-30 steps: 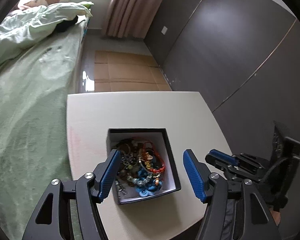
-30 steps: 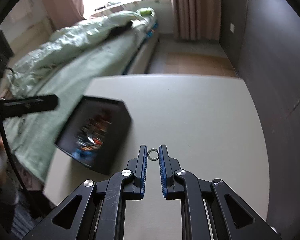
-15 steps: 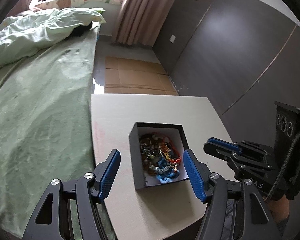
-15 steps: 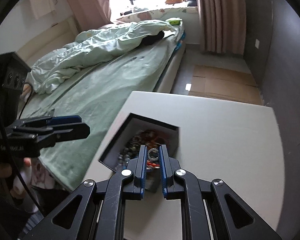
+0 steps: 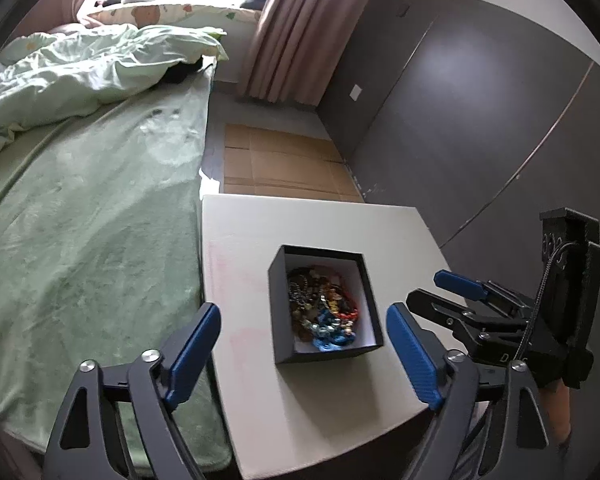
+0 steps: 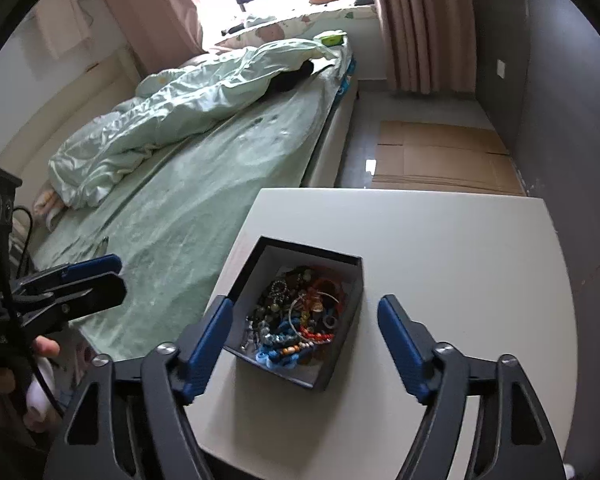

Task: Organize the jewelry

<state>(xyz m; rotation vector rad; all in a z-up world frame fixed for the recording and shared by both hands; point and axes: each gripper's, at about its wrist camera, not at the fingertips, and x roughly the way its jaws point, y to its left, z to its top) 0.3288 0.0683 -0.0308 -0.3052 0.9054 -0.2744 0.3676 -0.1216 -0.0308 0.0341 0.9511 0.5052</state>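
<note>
square black box [image 6: 342, 354], tangled beads [image 6: 300, 316]

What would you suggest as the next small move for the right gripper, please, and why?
Probably lift the right gripper up and back from the black box. Its jaws have just been opening and stand wide with nothing between them, a small silver ring lies on the jewelry inside, and the table shows nothing else to collect.

Black box [image 6: 342, 354] with white lining, multicoloured beads [image 6: 296, 320], pale green bedspread [image 6: 204, 220].
</note>
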